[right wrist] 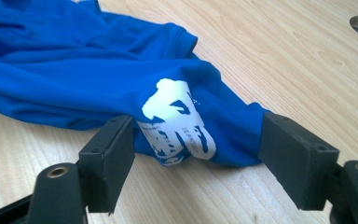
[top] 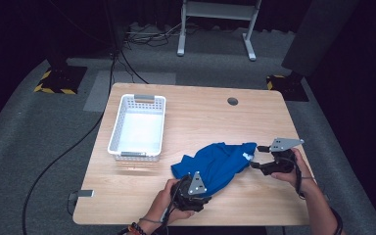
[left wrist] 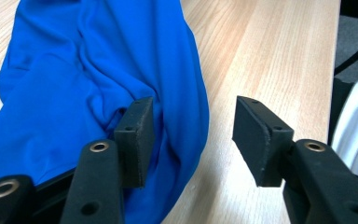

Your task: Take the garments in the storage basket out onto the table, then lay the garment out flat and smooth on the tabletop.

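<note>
A crumpled blue shirt (top: 215, 161) lies on the wooden table (top: 200, 117), between my two grippers. My left gripper (top: 200, 193) is at the shirt's near end. In the left gripper view its jaws (left wrist: 193, 112) stand open, with one pad resting on the blue cloth (left wrist: 74, 84) and the other over bare wood. My right gripper (top: 257, 156) is at the shirt's right end. In the right gripper view its jaws (right wrist: 198, 126) stand open on either side of the shirt's tip (right wrist: 74, 70), which bears a white printed patch (right wrist: 177, 121). Neither pad presses the cloth.
A white slotted basket (top: 122, 122) stands at the table's left. A round cable hole (top: 232, 101) is in the far part of the top. A small grey fitting (top: 84, 193) sits at the front left corner. The table's front edge lies just behind my hands.
</note>
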Demonstrator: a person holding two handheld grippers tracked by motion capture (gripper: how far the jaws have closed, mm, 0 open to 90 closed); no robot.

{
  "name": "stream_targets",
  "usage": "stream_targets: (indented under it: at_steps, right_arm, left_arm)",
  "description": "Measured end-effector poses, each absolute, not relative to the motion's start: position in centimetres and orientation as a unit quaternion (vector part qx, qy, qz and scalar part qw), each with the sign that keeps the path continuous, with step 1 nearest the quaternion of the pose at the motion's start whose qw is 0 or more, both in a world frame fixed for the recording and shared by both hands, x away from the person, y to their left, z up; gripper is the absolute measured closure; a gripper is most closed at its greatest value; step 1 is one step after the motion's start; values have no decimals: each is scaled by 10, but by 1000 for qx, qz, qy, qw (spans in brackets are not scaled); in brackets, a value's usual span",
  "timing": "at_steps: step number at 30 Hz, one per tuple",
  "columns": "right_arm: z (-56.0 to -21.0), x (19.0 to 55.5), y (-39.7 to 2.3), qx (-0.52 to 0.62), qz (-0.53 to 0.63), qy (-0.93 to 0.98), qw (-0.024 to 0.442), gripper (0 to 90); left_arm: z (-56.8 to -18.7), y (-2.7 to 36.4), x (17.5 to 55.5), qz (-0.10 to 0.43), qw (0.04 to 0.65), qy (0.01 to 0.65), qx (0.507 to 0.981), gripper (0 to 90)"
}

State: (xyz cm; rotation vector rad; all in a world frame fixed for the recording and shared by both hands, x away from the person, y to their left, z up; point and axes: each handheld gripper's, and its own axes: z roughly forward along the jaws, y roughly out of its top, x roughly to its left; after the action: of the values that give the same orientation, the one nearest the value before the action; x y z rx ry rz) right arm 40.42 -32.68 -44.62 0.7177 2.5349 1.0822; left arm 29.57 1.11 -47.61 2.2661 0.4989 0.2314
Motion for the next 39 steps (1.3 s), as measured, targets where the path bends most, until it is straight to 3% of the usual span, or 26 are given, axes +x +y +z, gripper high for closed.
stream_targets:
  at_steps: [4,9,20,28,39]
  right_arm:
    - [-442,409,-336,275,397,863,150,305]
    - [-453,432,-333,343,343,848,215,339]
    - [-491,461,-322,364,301,859,196,322]
    - [-488,461,-337,398,275,848,216,326]
    - [-483,449,-346,399,248,857,211,289]
  left_arm:
    - [-478,0,301,93,385,195,897,451]
    - [-485,-8,309,92,378,206,898,399]
    - [-500,-6,319,91,360,208,905,380]
    - [-499,3,317,85,355,209,907,381]
    - [-497,11,316,79,375,228,895,272]
